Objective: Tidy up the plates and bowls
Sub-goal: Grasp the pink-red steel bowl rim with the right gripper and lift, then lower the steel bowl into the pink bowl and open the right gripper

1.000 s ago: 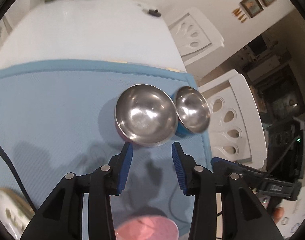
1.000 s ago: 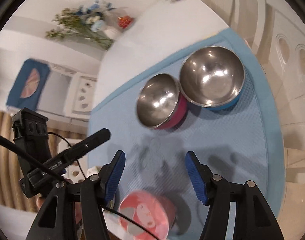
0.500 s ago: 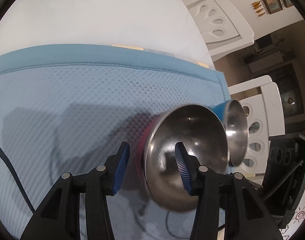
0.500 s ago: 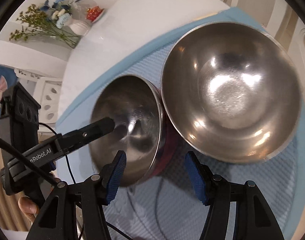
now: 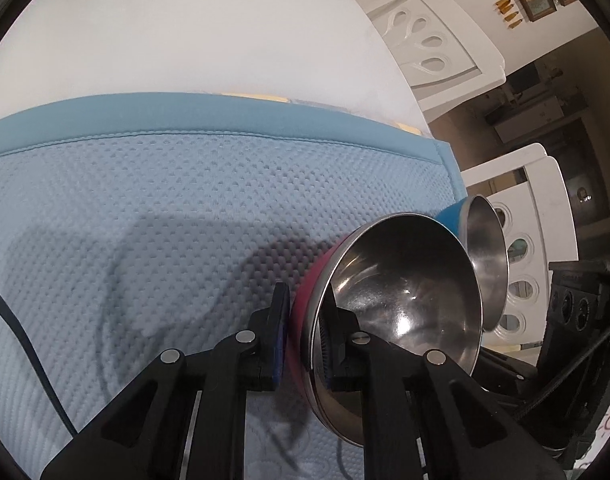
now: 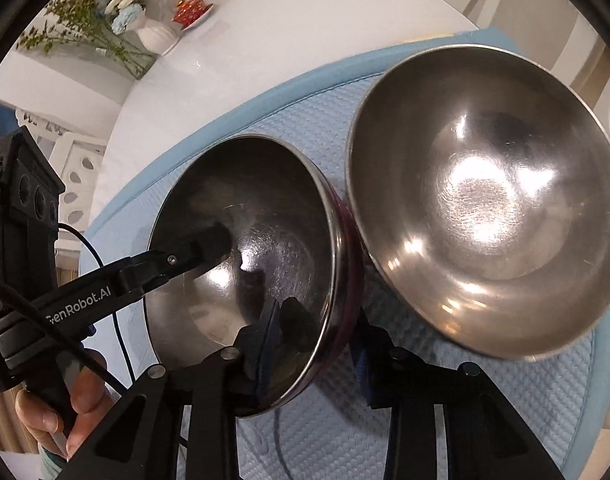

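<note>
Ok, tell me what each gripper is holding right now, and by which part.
Both hold the pink-sided steel bowl by its rim: left gripper at one side, right gripper at another.

steel bowl with magenta outside (image 6: 265,240), upright, rim touching larger blue-sided steel bowl (image 6: 485,208), both on blue mat

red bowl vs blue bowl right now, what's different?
Outside: the red bowl is magenta-red, the blue bowl blue. Grip: both the left gripper and the right gripper have just closed their jaws across the red bowl's rim; nothing grips the blue bowl. Shared: shiny steel insides, both on the blue mat, rims touching.
</note>
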`<state>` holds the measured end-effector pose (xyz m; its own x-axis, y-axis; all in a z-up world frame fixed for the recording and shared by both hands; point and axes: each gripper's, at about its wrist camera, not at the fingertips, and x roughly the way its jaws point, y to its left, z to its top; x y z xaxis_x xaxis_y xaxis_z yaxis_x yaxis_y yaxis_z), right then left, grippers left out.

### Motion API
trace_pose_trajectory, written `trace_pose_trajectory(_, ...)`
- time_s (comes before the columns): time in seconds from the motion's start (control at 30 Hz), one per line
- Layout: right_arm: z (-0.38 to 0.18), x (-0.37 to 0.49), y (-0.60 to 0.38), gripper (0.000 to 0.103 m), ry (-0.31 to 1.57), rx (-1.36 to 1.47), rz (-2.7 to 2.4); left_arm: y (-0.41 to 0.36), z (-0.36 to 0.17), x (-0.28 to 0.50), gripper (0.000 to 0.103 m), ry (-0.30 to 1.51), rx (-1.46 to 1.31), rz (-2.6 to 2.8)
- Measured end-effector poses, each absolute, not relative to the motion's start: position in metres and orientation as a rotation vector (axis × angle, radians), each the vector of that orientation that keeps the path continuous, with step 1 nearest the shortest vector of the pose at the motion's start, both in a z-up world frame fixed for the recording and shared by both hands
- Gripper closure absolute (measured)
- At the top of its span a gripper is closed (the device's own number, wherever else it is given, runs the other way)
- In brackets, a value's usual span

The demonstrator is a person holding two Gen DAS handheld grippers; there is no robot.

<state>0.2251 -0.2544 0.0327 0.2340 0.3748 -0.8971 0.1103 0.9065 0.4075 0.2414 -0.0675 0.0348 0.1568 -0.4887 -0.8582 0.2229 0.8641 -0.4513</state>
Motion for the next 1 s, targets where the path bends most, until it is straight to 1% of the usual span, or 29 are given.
trace_pose_trajectory(0.17, 0.053, 0.218, -0.251, 0.069, 1.332, 0.413, 0.196, -0.066, 0.059, 0.227, 0.092, 1.275, -0.208, -0.504)
trace_pose_trajectory(0.33, 0.092, 0.204, -0.24, 0.069, 1.306, 0.358, 0.224, -0.057, 0.104, 0.202, 0.092, 1.189, -0.217, -0.499)
trace_pose_trajectory(0.5, 0.138, 0.174, -0.236, 0.069, 1.268, 0.332, 0.253, -0.048, 0.15, 0.164, 0.092, 1.108, -0.233, -0.497)
trace_pose_trajectory(0.67, 0.173, 0.134, -0.224, 0.069, 1.258, 0.292, 0.273, -0.047, 0.18, 0.122, 0.092, 1.05, -0.216, -0.493)
trace_pose_trajectory(0.83, 0.178, 0.091, -0.22, 0.068, 1.318, 0.351, 0.332, -0.041, 0.194, 0.081, 0.09, 1.031, -0.215, -0.493)
trace_pose_trajectory(1.0, 0.165, 0.053, -0.215, 0.068, 1.388, 0.392, 0.345, -0.037, 0.185, 0.042, 0.09, 1.06, -0.223, -0.499)
